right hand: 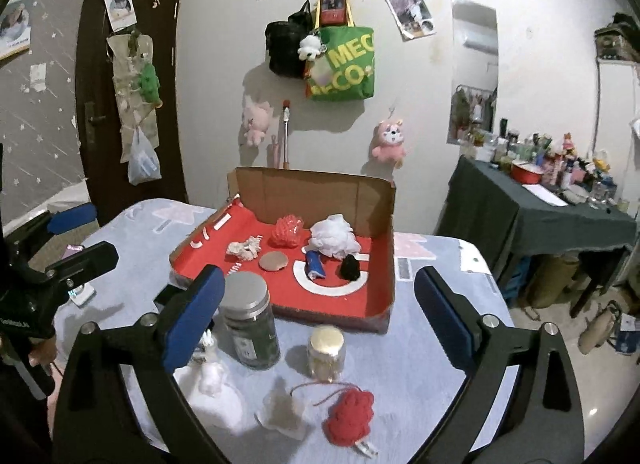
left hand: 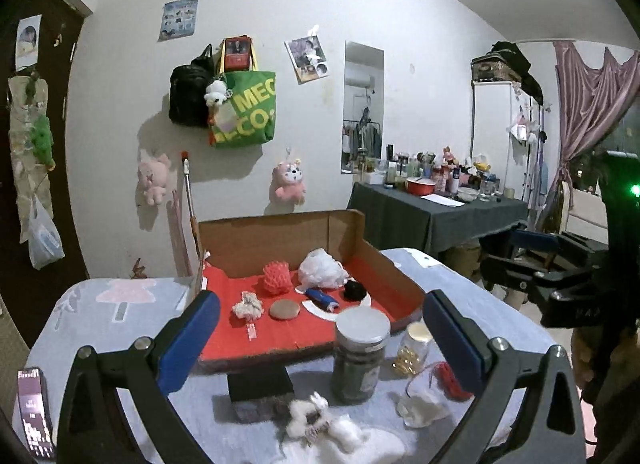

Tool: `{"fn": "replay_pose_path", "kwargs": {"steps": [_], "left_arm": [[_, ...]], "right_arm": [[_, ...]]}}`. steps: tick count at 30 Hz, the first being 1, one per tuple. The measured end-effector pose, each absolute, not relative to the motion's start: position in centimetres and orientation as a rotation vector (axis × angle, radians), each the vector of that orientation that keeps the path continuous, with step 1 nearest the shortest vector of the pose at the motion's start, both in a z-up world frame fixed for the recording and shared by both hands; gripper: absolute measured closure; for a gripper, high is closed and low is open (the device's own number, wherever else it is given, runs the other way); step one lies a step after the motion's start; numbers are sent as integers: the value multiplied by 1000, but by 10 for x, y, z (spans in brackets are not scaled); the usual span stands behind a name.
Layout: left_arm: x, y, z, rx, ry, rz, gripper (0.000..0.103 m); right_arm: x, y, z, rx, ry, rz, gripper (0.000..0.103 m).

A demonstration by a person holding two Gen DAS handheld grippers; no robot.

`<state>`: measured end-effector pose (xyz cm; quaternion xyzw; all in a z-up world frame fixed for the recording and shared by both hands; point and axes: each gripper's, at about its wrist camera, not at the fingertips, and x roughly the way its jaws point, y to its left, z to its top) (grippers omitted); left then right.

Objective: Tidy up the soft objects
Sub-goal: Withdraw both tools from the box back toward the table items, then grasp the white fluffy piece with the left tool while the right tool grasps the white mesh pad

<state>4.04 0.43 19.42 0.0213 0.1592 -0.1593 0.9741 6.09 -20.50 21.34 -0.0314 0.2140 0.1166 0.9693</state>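
Observation:
A cardboard box with a red floor (left hand: 256, 236) (right hand: 372, 200) stands on the table. In it lie a coral mesh puff (left hand: 276, 278) (right hand: 286, 230), a white puff (left hand: 322, 268) (right hand: 334, 238), a cream scrunchie (left hand: 247, 306) (right hand: 245, 248), a tan round pad (left hand: 285, 309) (right hand: 274, 261), a blue roll (left hand: 320, 299) (right hand: 314, 266) and a black fuzzy piece (left hand: 354, 290) (right hand: 350, 267). In front lie a white plush (left hand: 320, 420) (right hand: 210, 378), a red yarn piece (right hand: 350, 416) (left hand: 450, 378) and a clear pouch (right hand: 282, 410) (left hand: 422, 400). My left gripper (left hand: 320, 328) and right gripper (right hand: 320, 304) are open and empty above them.
A dark jar with a silver lid (left hand: 360, 356) (right hand: 250, 320) and a small gold-lidded jar (left hand: 414, 346) (right hand: 326, 352) stand before the box. A phone (left hand: 34, 412) lies at the table's left edge. A dark-clothed cluttered side table (left hand: 432, 212) (right hand: 560, 216) stands at the right.

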Motion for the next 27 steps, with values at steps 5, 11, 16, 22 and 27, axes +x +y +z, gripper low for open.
{"fn": "replay_pose_path", "kwargs": {"steps": [5, 11, 16, 22, 27], "left_arm": [[19, 3, 171, 28, 302, -304, 0], [14, 2, 137, 12, 344, -284, 0], [20, 4, 97, -4, 433, -270, 0], [36, 13, 61, -52, 558, -252, 0], [43, 16, 50, -59, 595, -236, 0]], "right_arm": [[40, -205, 186, -44, 417, 200, 6], [23, -209, 151, -2, 416, 184, 6], [24, -206, 117, 6, 452, 171, 6], [37, -201, 77, 34, 544, 184, 6], [43, -196, 60, 51, 579, 201, 6]]}}
